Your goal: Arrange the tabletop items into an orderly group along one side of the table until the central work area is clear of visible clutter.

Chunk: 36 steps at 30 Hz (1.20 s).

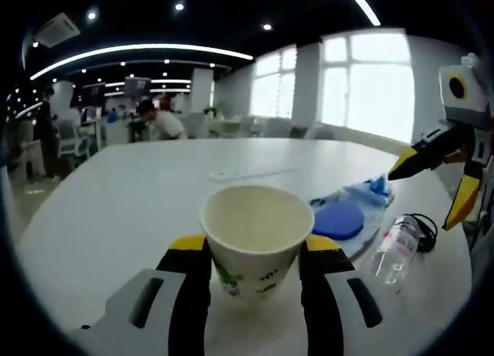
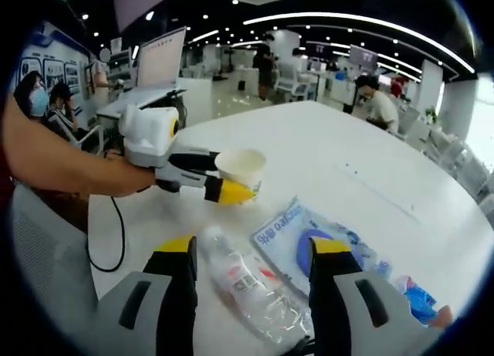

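Left gripper view: your left gripper (image 1: 255, 252) is closed on the paper cup (image 1: 255, 237), one black-and-yellow jaw pressed to each side of the cup wall. The cup stands upright, mouth open, at the near edge of the white tabletop (image 1: 139, 186). To its right lies a clear plastic packet (image 1: 356, 209) with a blue round item inside, and just right of that a clear plastic bottle (image 1: 395, 246) lies on its side. A black cable (image 1: 424, 228) is coiled beside the bottle's far end. Your right gripper (image 1: 436, 182) enters from the far right, raised above the tabletop, its yellow-tipped jaws spread apart with nothing between them. A thin white strip (image 1: 251, 173) lies further off towards the middle of the tabletop.

Right gripper view: your right gripper (image 2: 251, 255) is open, its jaws wide apart, held over the bottle (image 2: 247, 288), which lies between them on the tabletop (image 2: 324, 155); I cannot tell whether either jaw touches it. The packet (image 2: 309, 236) lies just beyond and right of the bottle. Further off on the left, your left gripper (image 2: 235, 182) holds the cup (image 2: 241, 167), with your forearm (image 2: 62, 167) behind it and a black cable (image 2: 116, 240) hanging below.
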{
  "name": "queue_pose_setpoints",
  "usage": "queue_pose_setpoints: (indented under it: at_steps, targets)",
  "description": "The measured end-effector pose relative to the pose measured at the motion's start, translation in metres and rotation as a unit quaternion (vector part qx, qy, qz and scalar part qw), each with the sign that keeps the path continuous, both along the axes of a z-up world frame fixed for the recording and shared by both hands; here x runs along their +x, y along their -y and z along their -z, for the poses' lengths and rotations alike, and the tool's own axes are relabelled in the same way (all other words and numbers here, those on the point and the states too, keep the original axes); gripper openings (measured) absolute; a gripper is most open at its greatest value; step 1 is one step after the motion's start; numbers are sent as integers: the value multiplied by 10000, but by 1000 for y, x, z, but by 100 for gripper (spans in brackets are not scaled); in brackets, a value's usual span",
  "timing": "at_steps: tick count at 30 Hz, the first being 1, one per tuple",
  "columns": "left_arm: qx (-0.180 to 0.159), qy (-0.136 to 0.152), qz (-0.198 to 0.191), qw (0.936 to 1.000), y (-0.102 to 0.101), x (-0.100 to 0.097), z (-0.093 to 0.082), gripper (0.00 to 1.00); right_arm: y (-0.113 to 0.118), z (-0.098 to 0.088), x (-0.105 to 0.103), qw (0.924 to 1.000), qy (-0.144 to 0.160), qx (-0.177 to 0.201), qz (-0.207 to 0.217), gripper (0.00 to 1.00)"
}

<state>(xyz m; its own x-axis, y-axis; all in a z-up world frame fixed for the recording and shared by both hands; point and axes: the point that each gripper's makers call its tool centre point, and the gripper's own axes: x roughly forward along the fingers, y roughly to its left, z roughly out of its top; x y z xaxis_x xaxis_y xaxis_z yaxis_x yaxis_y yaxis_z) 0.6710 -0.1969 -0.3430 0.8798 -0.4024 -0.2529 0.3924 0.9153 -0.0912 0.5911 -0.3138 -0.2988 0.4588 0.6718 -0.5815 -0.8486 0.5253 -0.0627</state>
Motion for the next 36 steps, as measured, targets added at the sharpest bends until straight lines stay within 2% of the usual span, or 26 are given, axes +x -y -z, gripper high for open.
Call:
queue_pose_setpoints:
  at_steps: [6,14,18,25,30,36]
  targets:
    - [58,4,2,10000,6,4,4,42,13,-2,-7,10000,0,-6,91,58]
    - [118,-48,-81,9999,0,5,12,42,22,-1,-15,9999,-31,-28,125,58]
    - [105,13,-106,9999,-1,5,11,43,23,-2,-17,9999,-33,-12,144,58]
    - [136,-148,-121,9997,-2,3,14,44,26,-2,-19,9998,-45,12,191,58]
    - [94,-167,-172,9997,-4,2,13,50,29,-3,-20,9998,-46,31,207,58]
    - [52,-194,-221,9996,-7,-4,10,53,32,-3,-20,9997,-49,40,230,58]
